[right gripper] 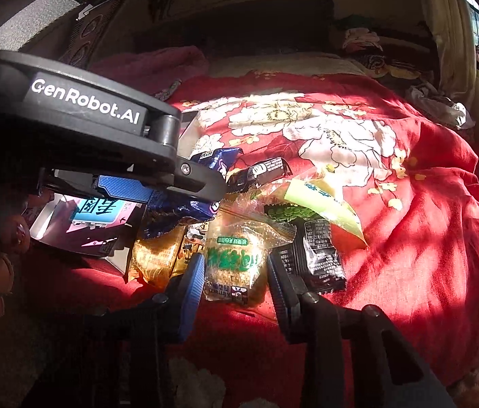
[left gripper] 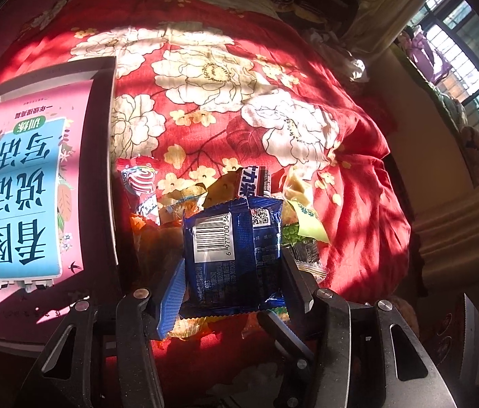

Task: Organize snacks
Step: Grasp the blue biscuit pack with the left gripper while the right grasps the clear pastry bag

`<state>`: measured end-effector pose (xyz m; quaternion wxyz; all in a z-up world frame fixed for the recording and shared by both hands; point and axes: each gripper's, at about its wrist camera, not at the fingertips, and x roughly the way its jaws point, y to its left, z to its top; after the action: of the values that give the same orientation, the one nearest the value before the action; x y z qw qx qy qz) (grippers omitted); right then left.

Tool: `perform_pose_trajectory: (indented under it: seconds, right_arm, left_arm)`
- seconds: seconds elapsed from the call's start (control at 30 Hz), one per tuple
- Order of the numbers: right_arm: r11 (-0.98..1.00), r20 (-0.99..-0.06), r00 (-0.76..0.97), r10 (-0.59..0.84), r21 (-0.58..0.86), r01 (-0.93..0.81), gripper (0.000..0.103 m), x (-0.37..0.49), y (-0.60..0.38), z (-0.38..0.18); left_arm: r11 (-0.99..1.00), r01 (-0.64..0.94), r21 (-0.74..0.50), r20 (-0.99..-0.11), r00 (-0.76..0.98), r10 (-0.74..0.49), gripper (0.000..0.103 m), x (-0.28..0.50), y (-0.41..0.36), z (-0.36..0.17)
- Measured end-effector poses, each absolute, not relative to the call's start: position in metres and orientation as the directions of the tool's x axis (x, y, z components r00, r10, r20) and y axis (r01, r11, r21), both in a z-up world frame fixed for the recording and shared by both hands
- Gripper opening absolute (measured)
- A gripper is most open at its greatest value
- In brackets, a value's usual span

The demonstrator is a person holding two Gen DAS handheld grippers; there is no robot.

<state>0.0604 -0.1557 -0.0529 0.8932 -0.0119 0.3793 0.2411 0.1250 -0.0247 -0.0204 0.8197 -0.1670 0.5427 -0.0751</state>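
A heap of snack packets lies on a red flowered bedspread [left gripper: 225,78]. My left gripper [left gripper: 234,265] is shut on a blue foil packet [left gripper: 232,248] with a barcode, its pads against both sides. It also shows in the right wrist view [right gripper: 157,190], over the heap's left side. My right gripper [right gripper: 234,273] is open around a clear packet with green print [right gripper: 234,258]; the pads stand beside it, apart. A black packet [right gripper: 321,255], a yellow-green packet [right gripper: 324,207] and an orange packet [right gripper: 157,258] lie around it.
A dark tray [left gripper: 100,156] holding a pink and blue book [left gripper: 28,190] lies left of the heap. A red-striped candy packet [left gripper: 140,183] sits by its edge. The window [left gripper: 470,68] and a ledge are at the right.
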Motion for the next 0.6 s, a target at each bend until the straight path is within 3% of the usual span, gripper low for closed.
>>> perform_pose_trajectory:
  seconds: [0.6]
  right_arm:
    - [0.865, -0.639, 0.61, 0.469, 0.194, -0.463, 0.038, 0.057, -0.152, -0.034]
  left_arm:
    - [0.945, -0.135, -0.298, -0.845, 0.498, -0.196, 0.053, 0.081, 0.037, 0.008]
